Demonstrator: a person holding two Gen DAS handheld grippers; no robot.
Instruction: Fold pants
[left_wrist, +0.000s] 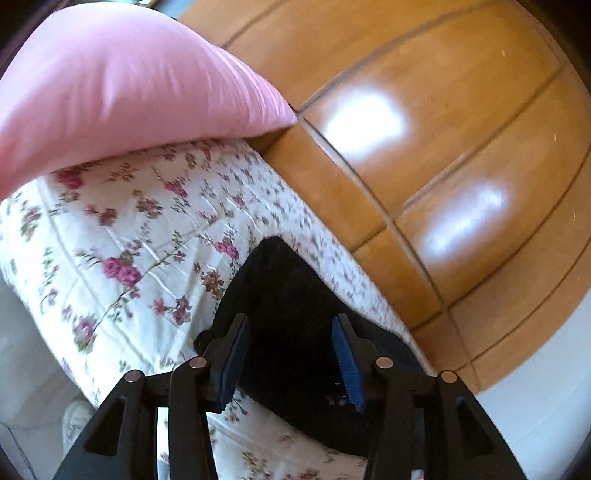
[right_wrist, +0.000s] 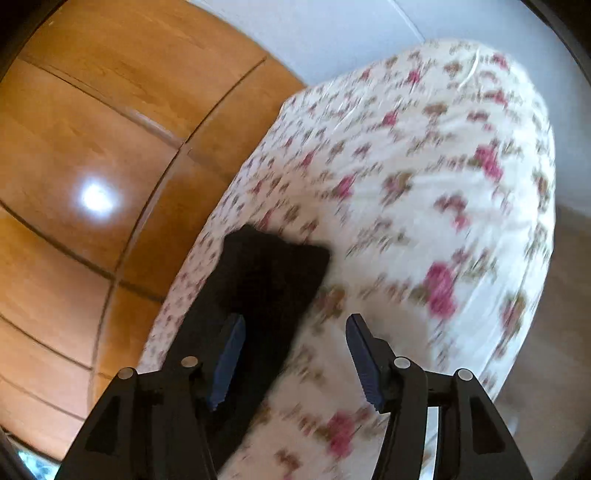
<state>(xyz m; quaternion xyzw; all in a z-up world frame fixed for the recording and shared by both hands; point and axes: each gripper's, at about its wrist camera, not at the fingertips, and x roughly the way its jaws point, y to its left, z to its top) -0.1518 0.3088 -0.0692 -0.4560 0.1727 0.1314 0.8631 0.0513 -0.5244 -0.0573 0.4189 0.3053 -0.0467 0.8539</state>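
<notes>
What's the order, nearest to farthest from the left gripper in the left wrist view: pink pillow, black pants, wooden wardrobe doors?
1. Black pants: right at the left gripper, between and beyond its open jaws, lying on the floral bedsheet.
2. Wooden wardrobe doors: to the right, past the bed's edge.
3. Pink pillow: upper left, at the far end of the bed.

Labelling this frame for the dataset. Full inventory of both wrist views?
pants: 1, black, lying on the bed near its edge by the wooden panels
pillow: 1, pink, on the bed, far end in the left wrist view
bed cover: 1, white with pink floral print, covering the bed
wooden panels: several, glossy orange-brown, alongside the bed
wall: 1, pale grey-white, beyond the bed
left gripper: 1, black with blue pads, open, above the pants
right gripper: 1, black with blue pads, open, over the pants' edge
</notes>
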